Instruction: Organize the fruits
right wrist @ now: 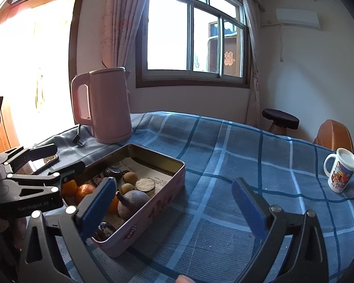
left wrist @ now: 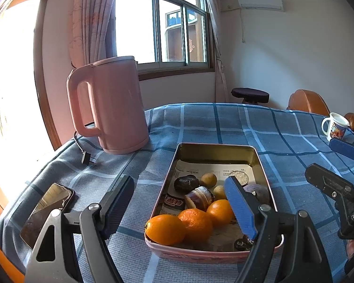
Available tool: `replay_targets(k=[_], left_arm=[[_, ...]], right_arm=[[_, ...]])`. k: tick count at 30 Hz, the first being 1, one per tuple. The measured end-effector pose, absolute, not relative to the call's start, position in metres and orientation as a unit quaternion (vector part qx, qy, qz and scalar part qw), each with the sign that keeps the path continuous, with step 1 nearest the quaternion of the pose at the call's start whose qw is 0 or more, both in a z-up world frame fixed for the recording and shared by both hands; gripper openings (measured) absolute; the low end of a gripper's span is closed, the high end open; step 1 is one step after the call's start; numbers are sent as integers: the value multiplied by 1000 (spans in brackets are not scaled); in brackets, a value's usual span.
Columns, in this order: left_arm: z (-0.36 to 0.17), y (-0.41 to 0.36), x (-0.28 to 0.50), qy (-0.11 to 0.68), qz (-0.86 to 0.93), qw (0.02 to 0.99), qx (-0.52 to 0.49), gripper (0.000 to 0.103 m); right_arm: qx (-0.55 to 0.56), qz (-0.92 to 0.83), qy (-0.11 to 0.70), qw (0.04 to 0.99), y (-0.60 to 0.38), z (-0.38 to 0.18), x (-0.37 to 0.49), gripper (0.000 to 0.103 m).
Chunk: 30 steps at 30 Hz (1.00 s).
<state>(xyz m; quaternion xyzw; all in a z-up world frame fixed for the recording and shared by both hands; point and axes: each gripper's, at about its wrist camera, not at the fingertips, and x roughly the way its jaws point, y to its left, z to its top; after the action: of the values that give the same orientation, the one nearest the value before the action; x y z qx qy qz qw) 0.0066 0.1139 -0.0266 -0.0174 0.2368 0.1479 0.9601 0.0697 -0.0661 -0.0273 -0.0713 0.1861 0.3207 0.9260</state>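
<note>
On the blue checked tablecloth (left wrist: 224, 127), a rectangular metal tin (left wrist: 259, 162) is positioned with its long axis running away from the left wrist camera. Printed paper (left wrist: 224, 172) lines its floor. Three oranges (left wrist: 195, 224) are grouped at the near end of the tin, touching one another. Behind them lie a striped brown fruit (left wrist: 199, 197), a dark brown fruit (left wrist: 186, 184), two small yellowish round fruits (left wrist: 208, 179), a purple round fruit (left wrist: 257, 189) and a pale flat disc (left wrist: 240, 176) toward the far right. A small dark item (left wrist: 242, 244) rests in the near right corner; its type cannot be determined.

The left gripper (left wrist: 180, 210) is held just above the near end of the tin with its jaws spread wide. Its left finger stands outside the tin over the cloth, and its blue-padded right finger stands over the right side of the tin. Nothing is gripped between them.

The right gripper (right wrist: 174, 207) is held to the right of the tin, also spread wide and empty. Its left finger overlaps the near end of the tin in the right wrist view, while its right finger stands over bare cloth.

A pink electric kettle (left wrist: 111, 106) is placed beyond the tin on the left, with its plug (left wrist: 86, 158) lying beside it. A phone (left wrist: 47, 210) lies at the near left of the cloth. A printed mug (right wrist: 341, 172) stands well apart at the far right.
</note>
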Motion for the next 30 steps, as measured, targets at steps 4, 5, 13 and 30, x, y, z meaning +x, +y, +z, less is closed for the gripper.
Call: replay_targets(k=[4,5,13,30], left_arm=[[-27,114,7,238,146,960,-20,80],[-27,113,7,238,147,960,-20,81],[-29,112,9,240,146,959,-21,81],[-30,111,11,247,134,959,-20,81]], right_arm=[[-69,319,186,927,-68,-27,70,101],[-68,319,186,927,-68,-27,70,101],[-72,319,185,927,-68,-28,71,101],[-77,314,177,929,-70,-27,68,101]])
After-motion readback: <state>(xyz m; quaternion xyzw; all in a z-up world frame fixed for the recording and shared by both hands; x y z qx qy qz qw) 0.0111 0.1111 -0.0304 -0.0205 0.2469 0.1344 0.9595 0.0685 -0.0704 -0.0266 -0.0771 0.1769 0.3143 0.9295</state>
